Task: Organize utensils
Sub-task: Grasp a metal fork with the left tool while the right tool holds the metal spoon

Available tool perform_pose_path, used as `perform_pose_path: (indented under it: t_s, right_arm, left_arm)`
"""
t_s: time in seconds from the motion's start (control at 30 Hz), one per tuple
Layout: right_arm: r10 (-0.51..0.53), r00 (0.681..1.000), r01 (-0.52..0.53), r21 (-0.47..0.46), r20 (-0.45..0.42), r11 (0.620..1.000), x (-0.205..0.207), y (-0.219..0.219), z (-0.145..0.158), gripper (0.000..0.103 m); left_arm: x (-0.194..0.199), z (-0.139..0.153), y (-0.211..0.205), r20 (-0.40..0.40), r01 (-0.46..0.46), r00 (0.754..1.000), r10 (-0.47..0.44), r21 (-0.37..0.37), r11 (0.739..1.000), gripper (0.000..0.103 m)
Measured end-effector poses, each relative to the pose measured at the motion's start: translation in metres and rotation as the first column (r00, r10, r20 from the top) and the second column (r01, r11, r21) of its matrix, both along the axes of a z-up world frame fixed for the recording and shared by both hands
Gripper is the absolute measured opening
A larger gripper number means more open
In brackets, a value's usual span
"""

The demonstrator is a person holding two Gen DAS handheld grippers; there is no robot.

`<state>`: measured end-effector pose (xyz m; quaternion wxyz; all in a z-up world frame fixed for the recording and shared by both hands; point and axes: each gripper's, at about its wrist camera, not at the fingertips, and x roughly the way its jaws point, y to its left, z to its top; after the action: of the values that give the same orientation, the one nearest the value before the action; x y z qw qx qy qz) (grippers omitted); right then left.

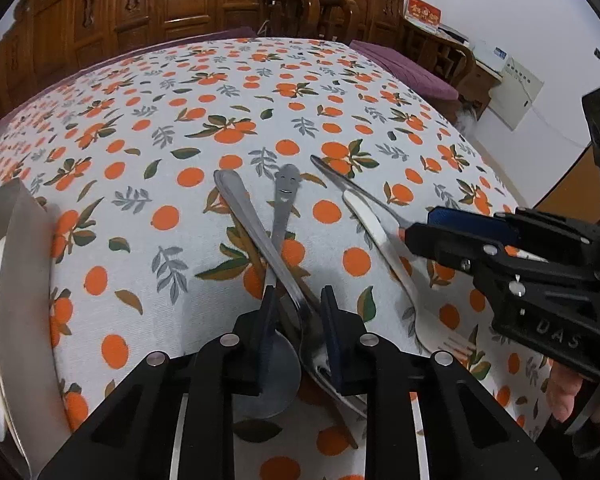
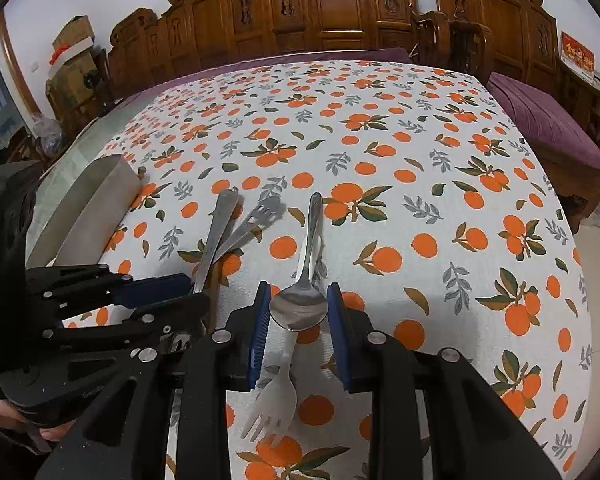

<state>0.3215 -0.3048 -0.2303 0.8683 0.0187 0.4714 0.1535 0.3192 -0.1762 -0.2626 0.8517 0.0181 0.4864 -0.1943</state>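
Carved wooden panels (image 2: 340, 4) stand behind the surface (image 2: 420, 152), covered with an orange-print cloth. At its left, a steel tray (image 1: 24, 264) holds white pieces. Left fingers (image 1: 298, 312) are open around crossed utensils (image 1: 260, 236); right fingers (image 2: 299, 304) are open around a spoon (image 2: 302, 304) lying over a white fork (image 2: 274, 404). "DAS" is readable on the right gripper.

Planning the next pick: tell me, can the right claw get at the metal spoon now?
Probably yes: the right claw is open, its fingers either side of the metal spoon bowl; only the white plastic fork lies beneath.
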Motion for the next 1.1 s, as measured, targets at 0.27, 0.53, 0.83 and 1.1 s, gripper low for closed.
perform_pose_path:
  t_s: [0.27, 0.53, 0.83, 1.1]
  right_arm:
    - [0.009, 1.0, -0.009, -0.003, 0.001, 1.0, 0.0, 0.003, 0.0, 0.031]
    - [0.016, 1.0, -0.016, -0.009, 0.002, 1.0, 0.0, 0.007, -0.001, 0.031]
    - [0.008, 1.0, -0.008, -0.003, 0.002, 1.0, 0.0, 0.006, 0.0, 0.031]
    - [0.0, 1.0, 0.0, 0.003, 0.005, 1.0, 0.002, -0.001, 0.001, 0.031]
  left_arm:
    - [0.002, 0.0, -0.001, -0.013, 0.004, 1.0, -0.005, -0.033, 0.999, 0.0]
    - [-0.006, 0.017, -0.002, 0.008, 0.026, 1.0, -0.026, -0.057, 0.998, 0.0]
    - [0.003, 0.018, -0.002, -0.002, 0.005, 1.0, -0.005, -0.023, 1.0, 0.0]
    - [0.01, -0.003, -0.009, -0.031, 0.012, 0.999, -0.012, 0.012, 1.0, 0.011]
